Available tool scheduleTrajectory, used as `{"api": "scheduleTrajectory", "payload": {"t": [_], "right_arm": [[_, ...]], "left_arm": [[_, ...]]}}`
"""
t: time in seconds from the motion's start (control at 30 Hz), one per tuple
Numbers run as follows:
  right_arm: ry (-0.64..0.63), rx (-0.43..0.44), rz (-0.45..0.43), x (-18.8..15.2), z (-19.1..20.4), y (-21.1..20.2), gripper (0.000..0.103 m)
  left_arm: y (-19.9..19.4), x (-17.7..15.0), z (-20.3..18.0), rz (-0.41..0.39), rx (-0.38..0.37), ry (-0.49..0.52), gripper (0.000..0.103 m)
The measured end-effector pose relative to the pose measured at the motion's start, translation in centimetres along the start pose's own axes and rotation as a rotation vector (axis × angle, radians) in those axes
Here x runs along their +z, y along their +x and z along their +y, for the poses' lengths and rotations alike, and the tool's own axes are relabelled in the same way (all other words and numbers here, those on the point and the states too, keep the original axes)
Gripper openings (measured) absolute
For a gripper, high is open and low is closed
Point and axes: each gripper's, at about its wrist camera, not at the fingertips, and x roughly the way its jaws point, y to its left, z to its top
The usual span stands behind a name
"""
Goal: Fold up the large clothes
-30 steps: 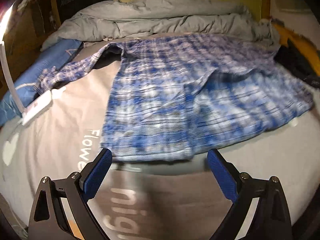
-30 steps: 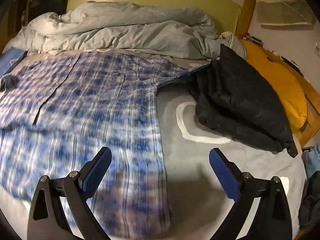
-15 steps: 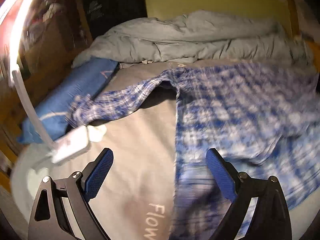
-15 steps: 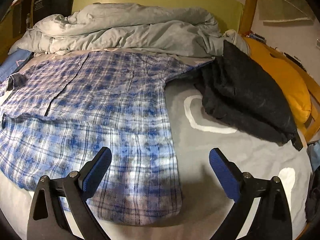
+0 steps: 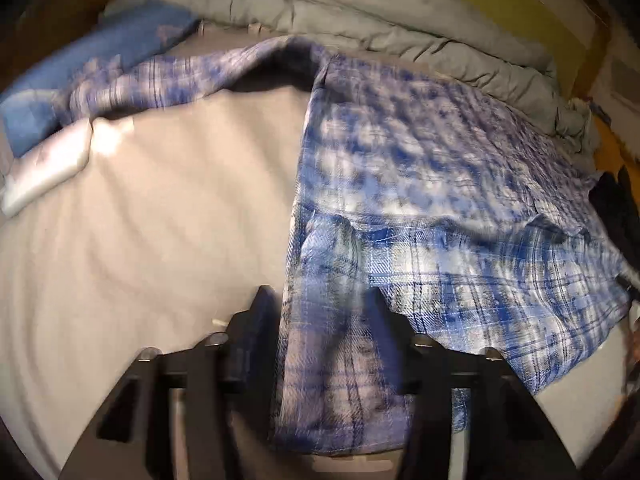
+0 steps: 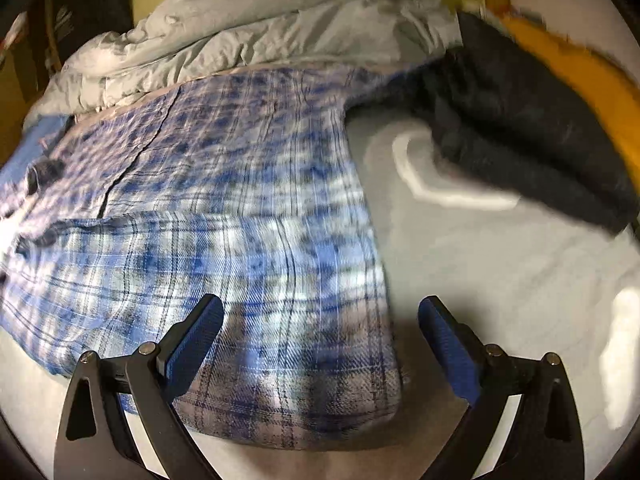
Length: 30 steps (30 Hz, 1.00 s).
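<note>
A blue and white plaid shirt [image 5: 420, 200] lies spread flat on the grey bed sheet [image 5: 160, 220], one sleeve [image 5: 168, 80] stretched out to the left. My left gripper [image 5: 320, 304] is low over the shirt's left side edge near the hem. Its jaws are closing with the cloth between them, and the pads still stand apart. In the right wrist view the shirt [image 6: 220, 200] fills the left half. My right gripper [image 6: 322, 312] hangs open over the shirt's near right corner, one finger above the cloth and the other above bare sheet [image 6: 480, 272].
A rumpled grey duvet [image 6: 260, 28] is piled along the far side of the bed. A black garment [image 6: 520, 120] lies right of the shirt, with an orange cushion [image 6: 580, 80] behind it. A blue pillow [image 5: 100, 60] and a white device [image 5: 44, 168] lie at the left.
My left gripper swung from the hem to the shirt's left edge, dropped onto it, and its jaws narrowed around the cloth. The right gripper sank closer to the shirt's corner, still wide.
</note>
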Motion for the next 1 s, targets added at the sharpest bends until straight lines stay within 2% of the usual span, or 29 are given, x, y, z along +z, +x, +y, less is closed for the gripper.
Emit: {"api": "scheduleTrajectory", "payload": {"t": [0.03,0.07,0.1,0.13,0.2,0.23,0.3,0.37,0.47,0.53,0.63,0.67,0.73,0.9,0.93,1.0], "right_arm": [[0.039,0.040,0.027,-0.2,-0.5,0.7,0.098],[0.068,0.055,0.036,-0.3,-0.9,1.1,0.097],[0.074,0.043,0.023,-0.4,-1.0,1.0,0.085],[0.062,0.029,0.010,-0.3,-0.9,0.8,0.052],[0.059,0.071,0.003,-0.1,-0.9,0.3,0.004],[0.077,0.100,-0.010,0.1,-1.1,-0.3,0.003],[0.071,0.112,-0.090,0.4,-1.5,-2.5,0.003],[0.063,0.128,-0.139,0.8,-1.7,-4.4,0.003],[0.066,0.122,-0.090,1.1,-1.8,-3.6,0.006],[0.071,0.058,-0.045,0.7,-1.8,-1.9,0.019],[0.061,-0.006,-0.016,0.3,-1.9,-1.0,0.021],[0.058,-0.011,-0.028,0.4,-2.0,-1.3,0.023],[0.043,-0.040,-0.085,0.7,-1.8,-2.7,0.040],[-0.028,-0.022,-0.193,0.6,-0.2,-5.6,0.054],[-0.048,-0.014,-0.214,0.4,0.5,-6.2,0.062],[-0.090,0.003,-0.250,0.0,1.8,-7.0,0.068]], "left_arm": [[-0.1,-0.1,0.0,-0.010,-0.001,0.010,0.035],[-0.2,-0.1,-0.1,-0.017,-0.006,0.018,0.017],[-0.5,-0.1,-0.2,-0.033,-0.030,0.014,0.009],[-0.8,-0.1,-0.3,-0.046,-0.040,0.009,0.007],[-2.1,0.1,-0.7,-0.099,-0.027,0.020,0.006],[-3.2,0.3,-1.0,-0.137,-0.014,0.028,0.006],[-4.8,0.7,-1.1,-0.185,-0.021,0.019,0.006],[-5.9,1.1,-1.2,-0.192,-0.019,0.022,0.006],[-4.9,1.4,-1.5,-0.169,0.044,0.063,0.006],[-3.5,1.0,-1.2,-0.121,0.061,0.064,0.007],[-2.8,0.3,-0.8,-0.107,0.085,0.066,0.011],[-3.0,0.1,-0.8,-0.117,0.092,0.069,0.013],[-3.9,-0.1,-1.3,-0.165,0.103,0.089,0.014],[-6.6,-0.7,-3.5,-0.269,0.069,0.134,0.016],[-7.2,-0.8,-4.0,-0.286,0.063,0.139,0.021],[-8.2,-1.2,-4.7,-0.326,0.054,0.149,0.040]]}}
